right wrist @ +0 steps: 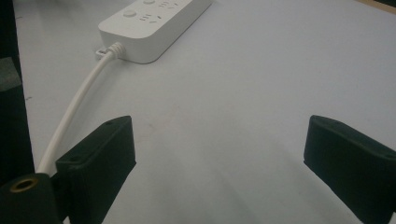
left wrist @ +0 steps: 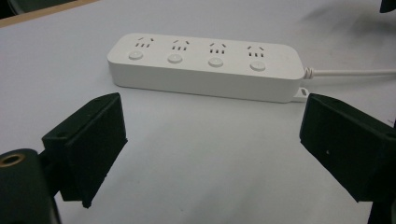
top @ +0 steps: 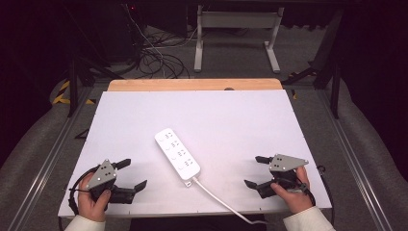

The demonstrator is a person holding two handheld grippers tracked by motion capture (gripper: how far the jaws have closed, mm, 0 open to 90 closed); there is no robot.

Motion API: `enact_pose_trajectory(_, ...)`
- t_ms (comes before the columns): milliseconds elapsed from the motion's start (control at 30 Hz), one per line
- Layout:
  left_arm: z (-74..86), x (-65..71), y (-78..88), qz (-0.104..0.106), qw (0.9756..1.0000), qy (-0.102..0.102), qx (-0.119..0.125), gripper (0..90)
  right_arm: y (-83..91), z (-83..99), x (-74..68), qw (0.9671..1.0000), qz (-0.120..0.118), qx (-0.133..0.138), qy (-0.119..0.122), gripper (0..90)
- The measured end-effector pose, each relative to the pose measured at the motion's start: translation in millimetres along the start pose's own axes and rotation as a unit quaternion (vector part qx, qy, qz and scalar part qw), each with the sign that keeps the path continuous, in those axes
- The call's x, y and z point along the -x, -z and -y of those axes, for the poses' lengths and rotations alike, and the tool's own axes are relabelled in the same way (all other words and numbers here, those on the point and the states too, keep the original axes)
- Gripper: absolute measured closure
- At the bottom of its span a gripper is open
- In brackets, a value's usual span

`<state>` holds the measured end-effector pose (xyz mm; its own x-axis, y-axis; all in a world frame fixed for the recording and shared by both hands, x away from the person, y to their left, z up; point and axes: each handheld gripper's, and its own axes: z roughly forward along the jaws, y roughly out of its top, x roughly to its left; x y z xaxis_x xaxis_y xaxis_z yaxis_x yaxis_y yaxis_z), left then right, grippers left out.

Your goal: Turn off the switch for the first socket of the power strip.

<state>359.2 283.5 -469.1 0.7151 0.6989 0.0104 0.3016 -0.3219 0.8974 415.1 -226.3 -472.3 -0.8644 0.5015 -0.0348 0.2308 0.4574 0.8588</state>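
The white plastic 4-socket power strip (top: 177, 153) lies at the centre of the white tabletop (top: 240, 115), long axis running upper left to lower right, cord end lower right — between the left tool (top: 132, 174) and right tool (top: 256, 171), both with jaws apart and empty, the left slightly nearer.

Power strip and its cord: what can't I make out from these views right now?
- Cord: high view, runs off the table's near edge; its plug end is cut off.
- Power strip: right gripper view, far end cut by the top edge.
- Button on/off state: left gripper view, too small to tell.
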Motion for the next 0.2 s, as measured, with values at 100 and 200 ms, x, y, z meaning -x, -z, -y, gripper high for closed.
enact_pose_trajectory(100,0.3,-1.5,1.2,-0.007,1.0,-0.004,0.0,7.7,-0.3,0.2,-0.2,1.0,0.001,-0.001,0.003,10.5)
enact_pose_trajectory(200,0.9,-2.0,2.7,-0.016,0.9997,-0.014,-0.011,7.3,-0.8,0.4,-0.5,1.0,0.003,-0.002,0.005,10.7)
